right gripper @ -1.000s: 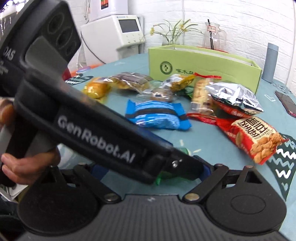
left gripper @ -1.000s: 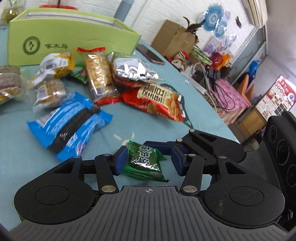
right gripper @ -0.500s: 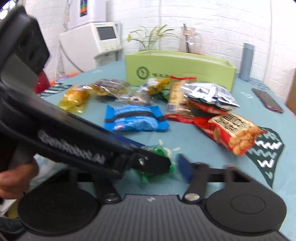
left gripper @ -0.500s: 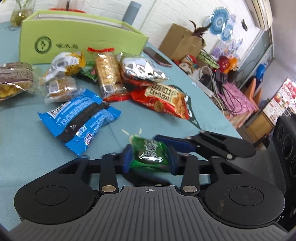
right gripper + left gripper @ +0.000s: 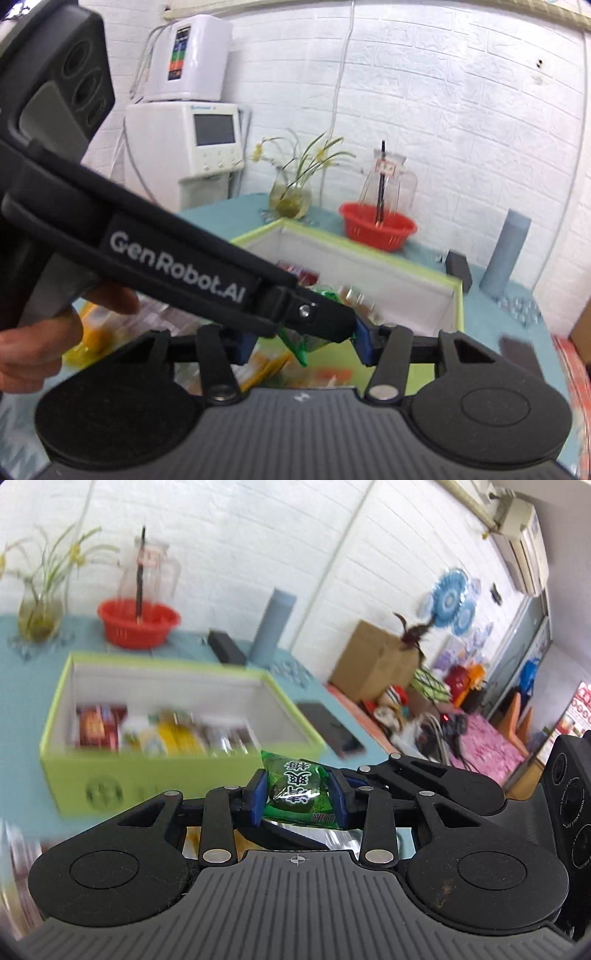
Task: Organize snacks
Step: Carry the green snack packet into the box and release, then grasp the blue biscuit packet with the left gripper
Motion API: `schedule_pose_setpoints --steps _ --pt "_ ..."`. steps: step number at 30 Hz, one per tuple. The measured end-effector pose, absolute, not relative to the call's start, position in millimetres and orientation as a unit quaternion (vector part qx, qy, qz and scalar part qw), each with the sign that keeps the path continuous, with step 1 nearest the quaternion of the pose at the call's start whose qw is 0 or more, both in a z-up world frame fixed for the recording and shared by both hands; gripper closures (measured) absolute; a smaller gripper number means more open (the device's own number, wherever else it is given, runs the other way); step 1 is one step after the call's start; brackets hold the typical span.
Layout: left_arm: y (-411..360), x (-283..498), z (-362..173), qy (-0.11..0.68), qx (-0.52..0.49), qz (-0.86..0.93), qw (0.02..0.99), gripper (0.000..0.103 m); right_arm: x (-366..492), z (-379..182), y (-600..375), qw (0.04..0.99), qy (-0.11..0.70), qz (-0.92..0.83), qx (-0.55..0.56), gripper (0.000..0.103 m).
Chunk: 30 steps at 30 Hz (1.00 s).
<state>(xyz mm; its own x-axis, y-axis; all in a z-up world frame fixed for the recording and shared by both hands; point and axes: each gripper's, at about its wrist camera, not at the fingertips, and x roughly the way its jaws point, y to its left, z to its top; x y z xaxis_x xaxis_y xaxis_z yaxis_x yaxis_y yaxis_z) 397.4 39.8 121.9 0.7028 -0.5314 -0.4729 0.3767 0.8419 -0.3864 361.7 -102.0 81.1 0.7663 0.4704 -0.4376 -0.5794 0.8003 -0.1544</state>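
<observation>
My left gripper (image 5: 297, 799) is shut on a small green snack packet (image 5: 295, 794) and holds it in the air, in front of the open lime-green box (image 5: 62, 771). The box holds several snack packs (image 5: 162, 731). In the right wrist view the left gripper's arm (image 5: 177, 266) crosses in front, and the green packet (image 5: 299, 343) shows under its tip. My right gripper (image 5: 304, 343) is open with nothing between its blue pads, close beside the left one. The box (image 5: 456, 295) lies just beyond.
Behind the box stand a red basket (image 5: 138, 622), a glass pitcher (image 5: 147, 568), a plant vase (image 5: 38, 611) and a grey bottle (image 5: 271, 622). A phone (image 5: 330, 729) lies right of the box. Loose snacks (image 5: 85, 332) lie on the blue table.
My left gripper closed on the green packet, lifted it off the table and carried it up toward the box. My right gripper rose along with it.
</observation>
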Motion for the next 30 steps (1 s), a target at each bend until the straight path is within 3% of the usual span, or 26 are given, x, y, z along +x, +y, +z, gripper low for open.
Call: schedule_pose_setpoints --steps 4,7,8,9,10,11,13,22,30 --pt "43 466 121 0.299 -0.127 -0.226 0.918 0.09 440 80 -93 0.923 0.225 0.289 -0.12 0.047" --pt "50 505 100 0.315 -0.134 -0.209 0.916 0.085 483 63 -88 0.914 0.262 0.291 -0.104 0.036" --pt "52 511 96 0.318 -0.138 -0.202 0.916 0.079 491 57 -88 0.913 0.271 0.288 -0.099 0.022" --pt "56 513 90 0.32 -0.143 -0.196 0.916 0.061 495 53 -88 0.913 0.275 0.286 -0.093 0.008" --pt "60 511 88 0.314 -0.147 -0.195 0.918 0.046 493 51 -90 0.916 0.27 0.281 -0.092 0.003" --pt "65 506 89 0.302 -0.148 -0.192 0.922 0.042 488 52 -95 0.919 0.26 0.283 -0.086 0.001" --pt "70 492 95 0.279 -0.139 -0.181 0.933 0.035 474 56 -105 0.923 0.239 0.293 -0.068 0.001" --pt "70 407 114 0.248 -0.126 -0.192 0.941 0.028 376 86 -131 0.927 0.193 0.316 -0.06 0.0" --pt "82 309 63 0.309 -0.133 -0.161 0.928 0.025 280 21 -128 0.893 0.281 0.349 -0.034 0.0"
